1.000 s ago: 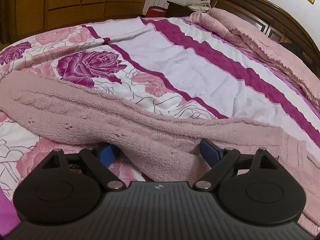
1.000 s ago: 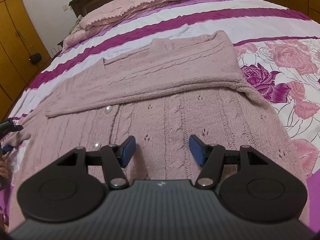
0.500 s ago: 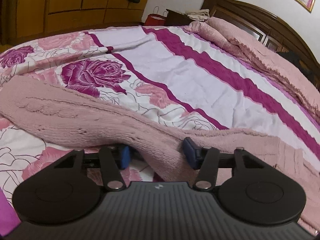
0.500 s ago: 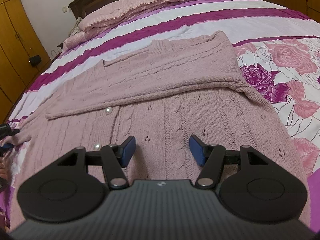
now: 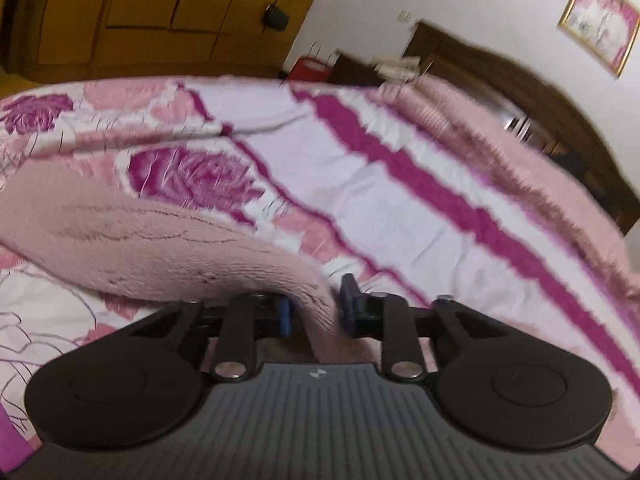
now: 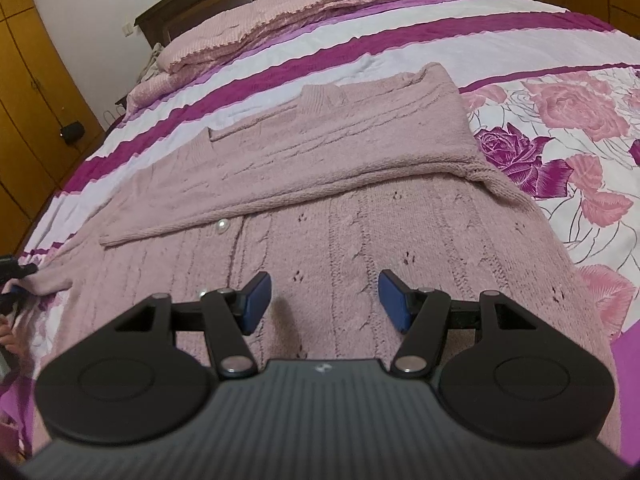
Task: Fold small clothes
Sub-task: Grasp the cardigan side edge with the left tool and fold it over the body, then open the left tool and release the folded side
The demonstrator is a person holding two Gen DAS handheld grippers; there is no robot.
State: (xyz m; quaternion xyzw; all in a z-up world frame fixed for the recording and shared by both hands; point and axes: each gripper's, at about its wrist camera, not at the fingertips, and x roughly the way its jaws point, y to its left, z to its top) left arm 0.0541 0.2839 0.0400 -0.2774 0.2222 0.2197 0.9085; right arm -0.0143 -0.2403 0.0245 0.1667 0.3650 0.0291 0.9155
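A dusty-pink knitted cardigan (image 6: 360, 220) with pearl buttons lies flat on the bed, one sleeve folded across its chest. My right gripper (image 6: 325, 300) hovers open and empty just above the cardigan's lower body. My left gripper (image 5: 316, 312) is shut on the other pink sleeve (image 5: 168, 252) and holds it lifted off the bedspread; the view is motion-blurred. In the right wrist view the left gripper (image 6: 12, 280) shows at the far left edge, gripping the sleeve end.
The bed carries a bedspread (image 6: 580, 128) with magenta stripes and rose print. A pink blanket (image 6: 320, 12) lies at the dark wooden headboard (image 5: 520, 92). Wooden wardrobes (image 5: 140, 12) stand beyond the bed, with a red bag (image 5: 308, 68) by the nightstand.
My left gripper closed from open onto the sleeve and lifted it, tilting upward. The right gripper stayed open and barely moved.
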